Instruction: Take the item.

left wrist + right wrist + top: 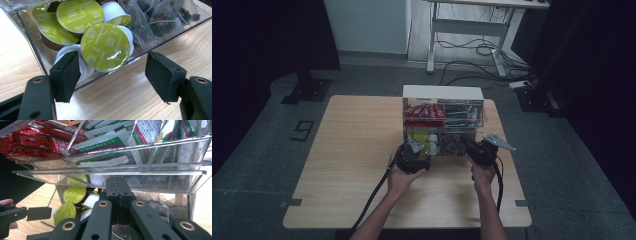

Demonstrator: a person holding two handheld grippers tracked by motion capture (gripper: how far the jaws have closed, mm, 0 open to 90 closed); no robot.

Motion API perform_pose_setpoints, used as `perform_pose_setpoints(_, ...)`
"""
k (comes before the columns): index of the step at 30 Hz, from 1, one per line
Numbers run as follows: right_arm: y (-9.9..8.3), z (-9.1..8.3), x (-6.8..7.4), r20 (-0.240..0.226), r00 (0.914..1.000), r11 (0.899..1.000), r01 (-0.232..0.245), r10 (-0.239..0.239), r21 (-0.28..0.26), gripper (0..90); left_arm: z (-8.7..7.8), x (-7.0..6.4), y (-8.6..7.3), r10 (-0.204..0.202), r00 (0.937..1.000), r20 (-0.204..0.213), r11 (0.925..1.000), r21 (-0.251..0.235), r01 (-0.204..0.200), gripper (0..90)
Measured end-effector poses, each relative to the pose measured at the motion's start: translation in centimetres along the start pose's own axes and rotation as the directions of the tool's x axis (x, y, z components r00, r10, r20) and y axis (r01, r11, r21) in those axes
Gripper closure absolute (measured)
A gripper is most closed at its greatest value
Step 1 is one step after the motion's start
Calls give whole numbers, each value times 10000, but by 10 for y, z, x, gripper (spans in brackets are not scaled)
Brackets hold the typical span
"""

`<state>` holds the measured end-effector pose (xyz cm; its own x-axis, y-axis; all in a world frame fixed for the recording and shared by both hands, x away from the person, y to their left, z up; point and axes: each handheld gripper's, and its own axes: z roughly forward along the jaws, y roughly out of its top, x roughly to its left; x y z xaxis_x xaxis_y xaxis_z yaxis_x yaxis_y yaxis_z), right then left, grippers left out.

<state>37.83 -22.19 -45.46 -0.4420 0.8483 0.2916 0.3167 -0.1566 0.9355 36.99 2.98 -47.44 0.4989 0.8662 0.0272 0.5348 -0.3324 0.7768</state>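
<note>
Clear plastic forms the organizer [443, 120] standing at the far middle of the wooden bench [357, 150], with a white back and four compartments. Red sachets [424, 111] fill the upper left one, green and white packets [110, 140] the upper right. In the lower left lie coffee pods [106, 48] with yellow-green foil lids marked cappuccino, some brown-bodied, some white; mesh tea bags [160, 17] with dark leaves sit in the lower right.

At the lower left compartment, the left gripper [112, 75] is spread wide, its black pads either side of the front-most pod, just outside the clear front wall, near the bench top; it grips nothing.

At the lower right compartment, the right gripper [117, 195] has its two pads pressed together, pointing in under the clear shelf toward the tea bags. Whether anything is pinched between them I cannot tell. From above, both hands [404, 175] hold the grippers close against the organizer's front, side by side, cables trailing back
</note>
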Motion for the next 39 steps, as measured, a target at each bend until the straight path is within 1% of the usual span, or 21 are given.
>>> perform_pose_setpoints(2, 0, 0, 0, -6, 10000, 10000, 15, -15, -7, 895, 1, 1, 0, -81, 9999, -80, 9999, -84, 80, 279)
perform_pose_setpoints(5, 0, 0, 0, -12, 10000, 10000, 9, -9, -8, 895, 1, 2, 1, 37, 9997, -243, 9999, -116, -40, 272)
perform_pose_setpoints(9, 0, 0, 0, -3, 10000, 10000, 29, -29, 20, 895, 3, 2, 1, 23, 9992, -388, 9999, -160, -29, 267)
perform_pose_setpoints(11, -1, 1, 0, -7, 10000, 10000, 18, -18, 13, 895, 4, 3, 2, 44, 9991, -417, 9999, -141, -50, 264)
perform_pose_setpoints(16, -1, 1, 0, -24, 10000, 10000, 4, -4, 28, 896, 8, 2, 5, -81, 9990, -451, 9996, -282, 68, 261)
perform_pose_setpoints(17, -1, 1, -1, -21, 10000, 10000, 12, -12, 28, 895, 8, 1, 6, -54, 9991, -415, 9996, -284, 42, 261)
perform_pose_setpoints(19, -1, 0, -1, -16, 10000, 10000, -13, 13, 31, 895, 10, 0, 7, 72, 9986, -522, 9995, -315, -88, 261)
perform_pose_setpoints(23, -1, 0, -2, -11, 10000, 10000, -54, 54, 13, 895, 15, -1, 9, 29, 9977, -680, 9995, -324, -52, 260)
perform_pose_setpoints(28, -1, 0, -3, -21, 10000, 10000, -62, 62, 8, 895, 18, -2, 10, 266, 9951, -952, 9990, -326, -299, 260)
perform_pose_setpoints(39, -1, 0, -3, -48, 10000, 10000, -78, 78, 7, 895, 27, -1, 10, 290, 9953, -927, 9994, -183, -308, 258)
